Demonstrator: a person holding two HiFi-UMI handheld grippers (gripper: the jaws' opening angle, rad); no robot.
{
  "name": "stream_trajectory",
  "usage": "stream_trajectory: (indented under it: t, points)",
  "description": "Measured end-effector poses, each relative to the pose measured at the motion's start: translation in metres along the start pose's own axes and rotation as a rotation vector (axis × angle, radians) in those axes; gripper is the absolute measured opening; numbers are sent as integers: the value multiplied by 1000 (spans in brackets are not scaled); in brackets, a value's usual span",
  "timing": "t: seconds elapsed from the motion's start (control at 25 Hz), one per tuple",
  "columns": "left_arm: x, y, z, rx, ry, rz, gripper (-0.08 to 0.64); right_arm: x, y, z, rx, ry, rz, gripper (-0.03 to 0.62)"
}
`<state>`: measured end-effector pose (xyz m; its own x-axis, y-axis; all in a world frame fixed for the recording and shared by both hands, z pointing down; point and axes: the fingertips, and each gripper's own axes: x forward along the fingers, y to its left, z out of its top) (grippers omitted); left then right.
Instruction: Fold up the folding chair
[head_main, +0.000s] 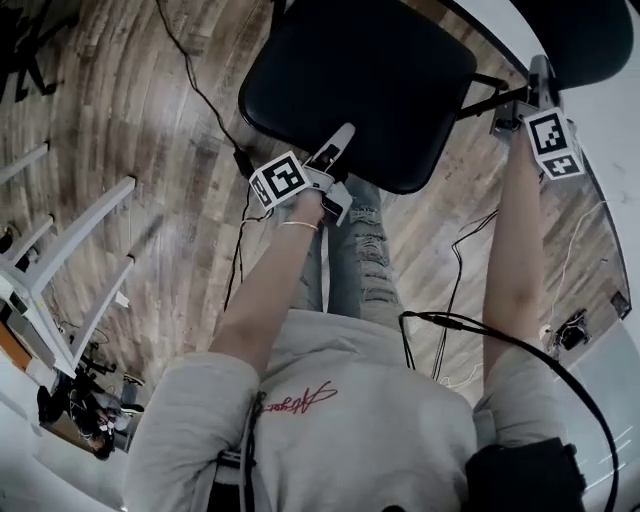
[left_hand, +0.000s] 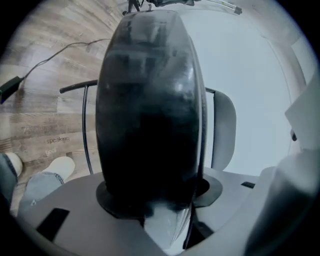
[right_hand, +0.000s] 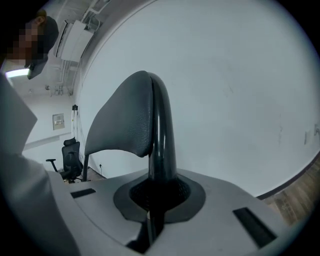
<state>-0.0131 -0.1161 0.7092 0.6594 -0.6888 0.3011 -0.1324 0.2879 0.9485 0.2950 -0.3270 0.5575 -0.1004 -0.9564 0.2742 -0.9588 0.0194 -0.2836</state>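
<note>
Head view, left gripper (head_main: 338, 142) clamped on the front edge of the padded black seat (head_main: 360, 80), right gripper (head_main: 538, 80) clenched tight around the black frame tube (right_hand: 161, 140) beside the grey backrest (right_hand: 122, 120)

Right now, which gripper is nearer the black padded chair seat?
Left. The left gripper has its jaws on the black padded chair seat's near edge; the right gripper is beyond the seat's right side, clamped on the black metal backrest tube.
</note>
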Motion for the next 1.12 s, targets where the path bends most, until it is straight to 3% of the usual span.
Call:
stream_trajectory:
  t: [0.24, 0.36, 0.52, 0.8, 1.0, 1.12]
  points:
    - [43, -79, 32, 39, -180, 137, 225, 35, -14, 33, 3, -16, 11, 14]
    - [63, -108, 46, 47, -231, 172, 212, 55, -23, 47, 5, -24, -29, 14]
    - [76, -135, 55, 66, -281, 188, 193, 68, -30, 52, 23, -11, -20, 14]
    - [121, -179, 71, 91, -253, 167, 158, 96, -51, 60, 57, 25, 0, 14]
    - [145, -201, 78, 127, -260, 222, 156, 107, -59, 69, 68, 26, 7, 14]
    - [150, -206, 81, 121, -287, 257, 156, 111, -61, 70, 43, 50, -46, 14]
